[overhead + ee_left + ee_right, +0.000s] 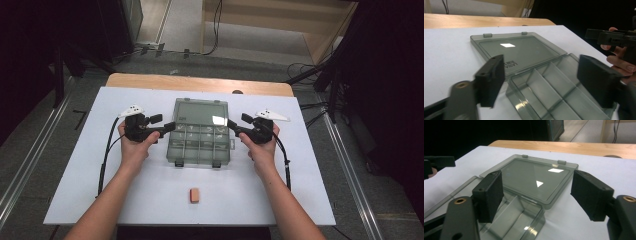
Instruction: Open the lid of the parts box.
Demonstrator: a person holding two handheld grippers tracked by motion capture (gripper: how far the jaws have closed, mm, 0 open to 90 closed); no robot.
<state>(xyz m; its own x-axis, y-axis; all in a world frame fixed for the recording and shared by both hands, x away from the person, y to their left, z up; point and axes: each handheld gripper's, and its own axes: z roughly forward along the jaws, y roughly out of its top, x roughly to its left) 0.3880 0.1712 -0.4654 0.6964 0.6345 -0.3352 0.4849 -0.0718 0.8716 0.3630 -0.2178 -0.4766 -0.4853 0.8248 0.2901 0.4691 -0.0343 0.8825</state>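
Smoky clear plastic compartment box (pixel 200 135), rectangular

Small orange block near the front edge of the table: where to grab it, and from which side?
Grip the orange block across its two long side faces, from straight above. It lies flat and alone on the white table, long axis pointing away from the person, so open tongs could likely straddle its narrow width.

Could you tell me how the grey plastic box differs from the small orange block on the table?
The plastic box is see-through grey, the orange block solid. The box is far larger and lies open between both grippers; the block sits alone near the table's front edge. Both rest on the white table.
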